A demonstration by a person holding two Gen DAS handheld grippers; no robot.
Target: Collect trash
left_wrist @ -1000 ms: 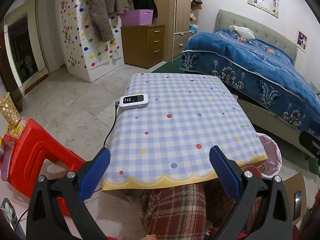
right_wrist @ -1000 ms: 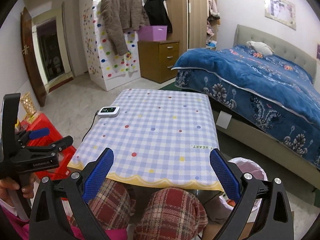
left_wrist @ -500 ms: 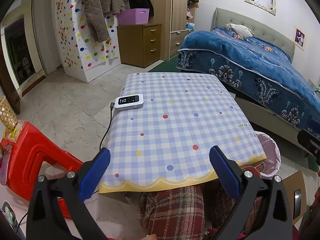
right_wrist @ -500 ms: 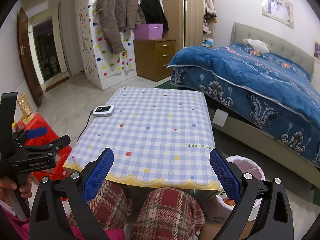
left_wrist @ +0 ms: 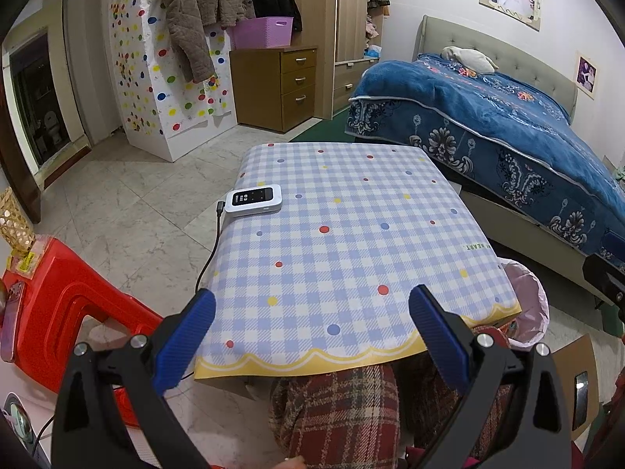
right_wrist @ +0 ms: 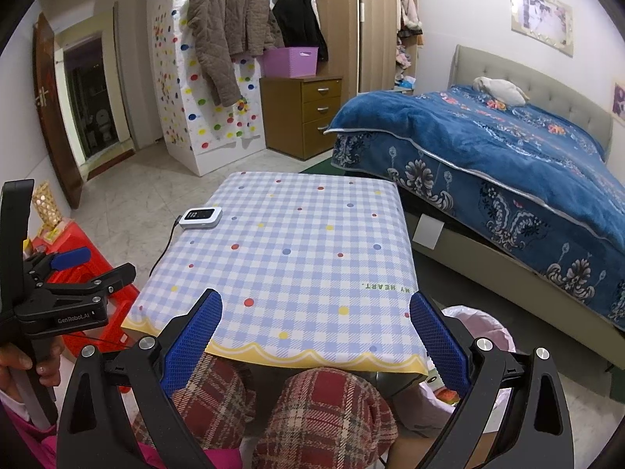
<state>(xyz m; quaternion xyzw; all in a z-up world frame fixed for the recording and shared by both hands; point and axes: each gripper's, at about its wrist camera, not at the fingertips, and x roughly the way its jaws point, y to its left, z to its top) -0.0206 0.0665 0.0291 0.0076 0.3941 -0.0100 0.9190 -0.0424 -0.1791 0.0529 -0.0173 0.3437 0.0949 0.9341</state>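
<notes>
While both hand-held grippers [left_wrist: 312, 332] [right_wrist: 316, 332] gape empty, the pink-lined bin [right_wrist: 484, 324] holds scraps.

"MY HEART." printed on tablecloth [right_wrist: 312, 258], just ahead of right gripper's [right_wrist: 315, 314] right finger, reads upside down. "GenRobot.AI" on left gripper [right_wrist: 78, 273] body, left of fingers.

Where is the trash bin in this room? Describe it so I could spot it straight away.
Find the small table with the blue checked, dotted cloth, in front of the blue bed. At its near right corner, on the floor, stands the bin; it alone wears a pale pink plastic liner.
</notes>
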